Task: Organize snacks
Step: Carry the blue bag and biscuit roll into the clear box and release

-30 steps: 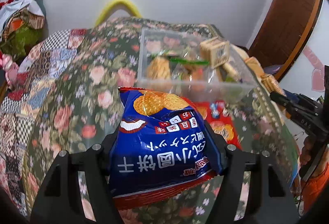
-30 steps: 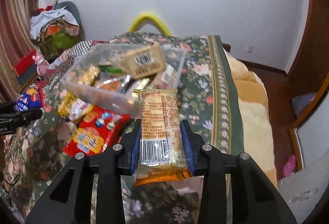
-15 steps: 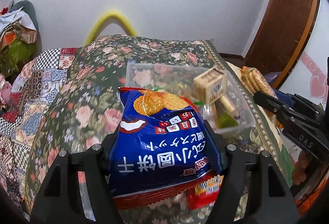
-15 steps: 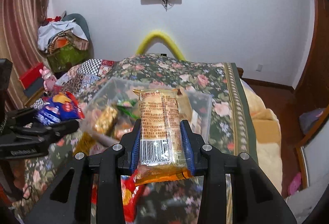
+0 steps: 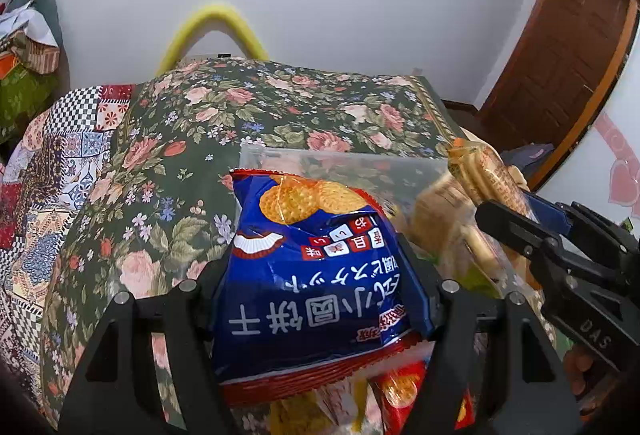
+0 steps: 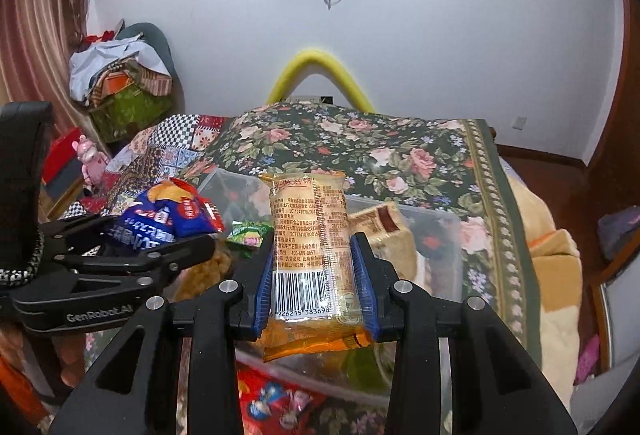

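My left gripper [image 5: 316, 275] is shut on a blue cracker bag [image 5: 316, 275] and holds it over the near edge of a clear plastic bin [image 5: 340, 163]. It also shows in the right wrist view [image 6: 160, 223]. My right gripper [image 6: 314, 259] is shut on an orange cookie pack [image 6: 312, 235] with a barcode, above the same bin [image 6: 440, 231]. That pack also shows at the right of the left wrist view [image 5: 484, 175]. The bin holds several snacks, among them a tan box [image 6: 380, 227] and a green packet [image 6: 248, 235].
The bin sits on a floral bedspread [image 5: 280, 107]. A red snack bag [image 6: 280, 403] lies on the bed in front of the bin. A patchwork quilt [image 5: 48, 163] covers the left side. A beige blanket [image 6: 552, 275] lies at the bed's right edge.
Both grippers have moved forward and up over the bin with their snacks. The two grippers have come closer together. Both stay shut.
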### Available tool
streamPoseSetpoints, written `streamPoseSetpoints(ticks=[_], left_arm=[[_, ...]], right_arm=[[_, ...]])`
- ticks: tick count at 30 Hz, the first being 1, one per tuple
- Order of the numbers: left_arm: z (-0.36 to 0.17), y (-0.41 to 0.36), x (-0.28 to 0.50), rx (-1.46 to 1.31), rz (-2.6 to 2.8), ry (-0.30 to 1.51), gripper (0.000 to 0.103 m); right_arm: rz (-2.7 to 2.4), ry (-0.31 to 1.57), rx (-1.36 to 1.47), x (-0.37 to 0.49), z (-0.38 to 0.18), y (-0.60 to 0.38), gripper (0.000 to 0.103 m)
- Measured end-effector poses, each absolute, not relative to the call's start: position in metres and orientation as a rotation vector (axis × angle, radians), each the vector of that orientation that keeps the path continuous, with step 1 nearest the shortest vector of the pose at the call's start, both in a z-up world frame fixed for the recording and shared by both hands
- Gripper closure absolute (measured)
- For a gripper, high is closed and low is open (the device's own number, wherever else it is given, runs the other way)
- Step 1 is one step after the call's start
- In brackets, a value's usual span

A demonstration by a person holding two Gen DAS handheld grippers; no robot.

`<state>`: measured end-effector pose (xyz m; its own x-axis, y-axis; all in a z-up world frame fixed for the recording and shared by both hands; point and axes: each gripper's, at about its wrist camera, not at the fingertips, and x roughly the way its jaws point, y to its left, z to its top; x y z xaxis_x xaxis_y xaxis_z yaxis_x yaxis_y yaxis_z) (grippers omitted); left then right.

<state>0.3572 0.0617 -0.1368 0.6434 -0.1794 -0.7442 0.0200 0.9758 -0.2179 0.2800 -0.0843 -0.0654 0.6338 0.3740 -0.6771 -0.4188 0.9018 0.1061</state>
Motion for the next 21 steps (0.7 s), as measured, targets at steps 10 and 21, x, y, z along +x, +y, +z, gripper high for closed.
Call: streamPoseSetpoints(ticks=[10,21], left_arm=[[-0.148,0.063,0.382,-0.197,-0.135,0.867,0.034],[-0.152,0.056,0.380,-0.152,-0.126,0.854,0.032]], right_arm=[[0.468,0.793,-0.051,0.300,-0.078,-0.073,0.069],[0.472,0.809,-0.059,0.301,-0.081,-0.080,0.060]])
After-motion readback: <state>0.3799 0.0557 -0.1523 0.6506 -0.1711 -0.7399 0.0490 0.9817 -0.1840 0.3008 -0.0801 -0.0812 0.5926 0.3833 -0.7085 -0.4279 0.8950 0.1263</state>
